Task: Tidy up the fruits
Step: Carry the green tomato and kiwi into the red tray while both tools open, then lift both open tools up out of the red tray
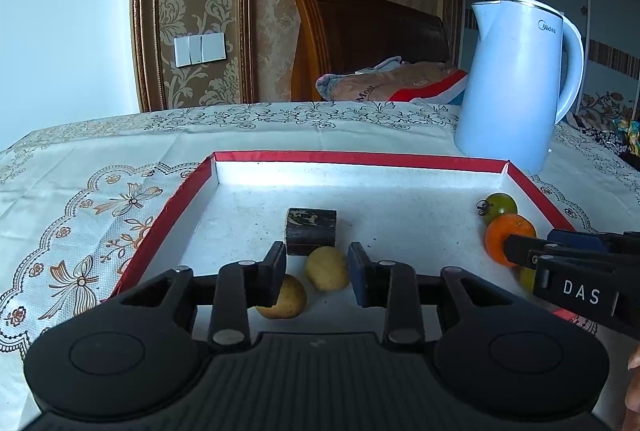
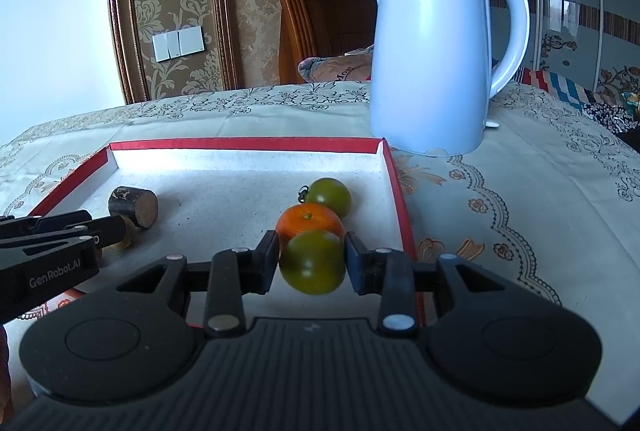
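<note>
A red-rimmed white tray (image 1: 280,157) lies on the table. In the left wrist view, my left gripper (image 1: 318,273) is open over its near part, with one yellow fruit (image 1: 327,268) between the fingers and another (image 1: 285,299) partly behind the left finger. A dark wooden block (image 1: 311,231) lies just beyond. In the right wrist view, my right gripper (image 2: 312,259) is shut on a green tomato (image 2: 313,262), held above the tray (image 2: 244,144). An orange (image 2: 309,223) and a second green tomato (image 2: 330,195) lie behind it.
A white Midea kettle (image 2: 432,47) stands on the patterned tablecloth (image 2: 520,171) just beyond the tray's far right corner. A wooden headboard and bedding lie behind the table. The right gripper (image 1: 576,263) shows at the right edge of the left wrist view.
</note>
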`<state>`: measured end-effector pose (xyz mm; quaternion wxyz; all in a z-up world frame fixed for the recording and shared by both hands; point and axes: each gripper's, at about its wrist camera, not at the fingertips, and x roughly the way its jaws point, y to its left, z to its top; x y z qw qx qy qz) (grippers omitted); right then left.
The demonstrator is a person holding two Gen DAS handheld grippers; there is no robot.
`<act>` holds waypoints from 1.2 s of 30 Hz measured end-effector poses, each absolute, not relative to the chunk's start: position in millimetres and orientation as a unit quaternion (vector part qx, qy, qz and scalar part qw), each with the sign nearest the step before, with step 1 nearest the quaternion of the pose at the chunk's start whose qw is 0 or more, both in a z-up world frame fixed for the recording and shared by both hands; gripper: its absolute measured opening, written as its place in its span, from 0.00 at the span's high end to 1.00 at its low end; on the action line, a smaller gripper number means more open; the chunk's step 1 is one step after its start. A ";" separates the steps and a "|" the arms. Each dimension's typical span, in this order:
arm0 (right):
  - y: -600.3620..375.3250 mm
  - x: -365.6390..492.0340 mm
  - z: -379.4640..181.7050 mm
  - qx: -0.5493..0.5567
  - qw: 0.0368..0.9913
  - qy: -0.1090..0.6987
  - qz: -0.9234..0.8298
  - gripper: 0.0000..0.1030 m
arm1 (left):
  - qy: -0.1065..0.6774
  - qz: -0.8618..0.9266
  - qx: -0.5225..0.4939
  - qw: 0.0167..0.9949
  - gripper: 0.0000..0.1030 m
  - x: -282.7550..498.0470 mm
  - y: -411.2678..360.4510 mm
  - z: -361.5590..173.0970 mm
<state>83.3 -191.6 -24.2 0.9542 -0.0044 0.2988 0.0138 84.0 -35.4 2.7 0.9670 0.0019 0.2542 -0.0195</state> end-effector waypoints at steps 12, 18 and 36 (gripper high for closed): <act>-193.2 83.4 -23.9 -0.002 0.955 0.298 0.012 0.54 | 0.255 -0.003 -0.001 0.967 0.27 85.0 -34.4 1.8; -193.8 82.5 -24.3 -0.002 0.955 0.295 0.008 0.41 | 0.255 -0.004 0.000 0.967 0.27 84.3 -35.1 1.8; -193.5 75.7 -24.4 -0.003 0.959 0.284 0.018 0.11 | 0.255 -0.004 -0.003 0.967 0.27 82.3 -32.1 2.3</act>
